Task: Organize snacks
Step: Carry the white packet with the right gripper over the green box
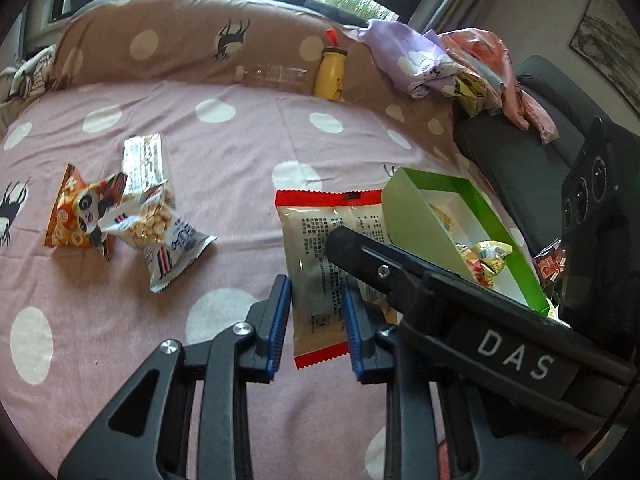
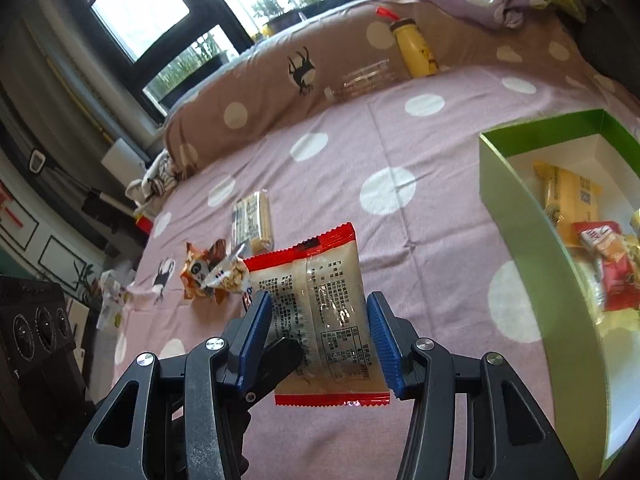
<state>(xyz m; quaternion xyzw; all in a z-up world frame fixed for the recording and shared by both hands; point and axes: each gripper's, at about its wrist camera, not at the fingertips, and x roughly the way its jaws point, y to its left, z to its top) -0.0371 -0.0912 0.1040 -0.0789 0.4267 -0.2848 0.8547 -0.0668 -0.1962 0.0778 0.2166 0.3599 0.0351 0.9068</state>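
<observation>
A clear snack packet with red ends point(image 1: 316, 256) hangs above the pink dotted bedsheet point(image 1: 240, 140). My left gripper point(image 1: 316, 324) is shut on its lower part, a blue pad on each side edge. My right gripper point(image 2: 320, 336) is shut on the same packet point(image 2: 328, 304) across its width; one of its black fingers point(image 1: 360, 248) crosses the packet from the right. To the right stands a green box point(image 1: 416, 216) point(image 2: 520, 216) holding several wrapped snacks. On the sheet to the left lie an orange panda packet point(image 1: 76, 216), a white-and-blue puff packet point(image 1: 160, 236) and a silvery cracker pack point(image 1: 144, 160).
At the back, a yellow bottle point(image 1: 330, 74) and a clear bottle point(image 1: 272, 74) lean on a brown dotted pillow point(image 1: 160, 48). A heap of purple cloth point(image 1: 416, 60) lies at the back right above a dark chair point(image 1: 520, 152). A black device point(image 1: 592, 200) stands at the right.
</observation>
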